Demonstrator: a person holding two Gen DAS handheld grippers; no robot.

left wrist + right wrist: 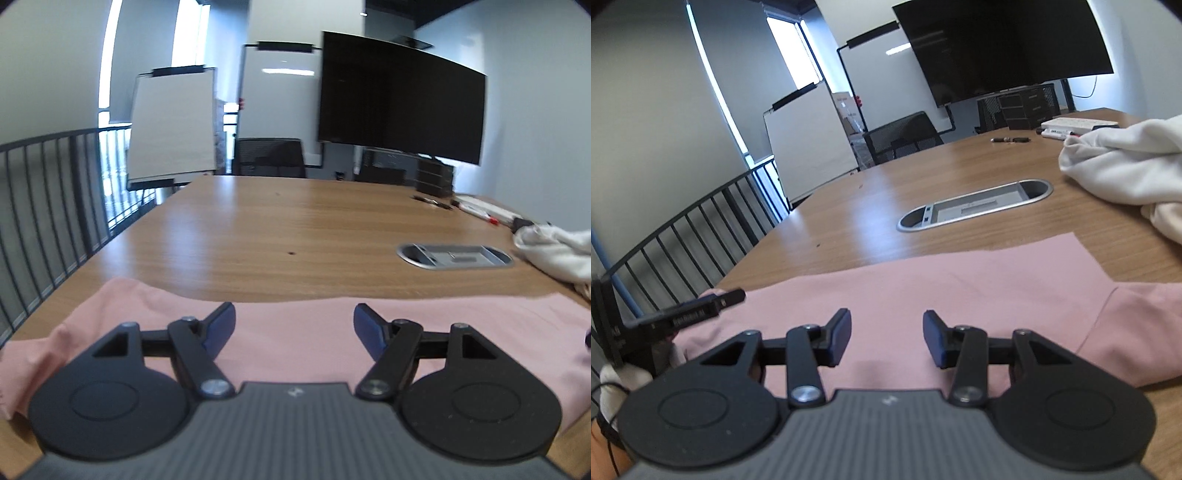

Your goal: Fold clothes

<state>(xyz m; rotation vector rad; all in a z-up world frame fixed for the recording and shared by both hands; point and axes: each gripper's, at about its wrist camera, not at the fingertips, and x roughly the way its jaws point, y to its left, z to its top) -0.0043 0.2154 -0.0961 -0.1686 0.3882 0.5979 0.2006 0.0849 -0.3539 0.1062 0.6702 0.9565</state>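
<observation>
A pink garment lies flat along the near edge of the wooden table. My left gripper hovers over it, open, nothing between its blue pads. In the right wrist view the same pink garment spreads across the table, with a seam and a sleeve part at the right. My right gripper is open above the cloth, holding nothing. The left gripper's finger shows at the left edge of that view, over the garment's left end.
A white garment is heaped at the right of the table, also seen as white cloth. A metal cable hatch is set in the tabletop. Markers and a white strip lie at the far end. A railing runs left.
</observation>
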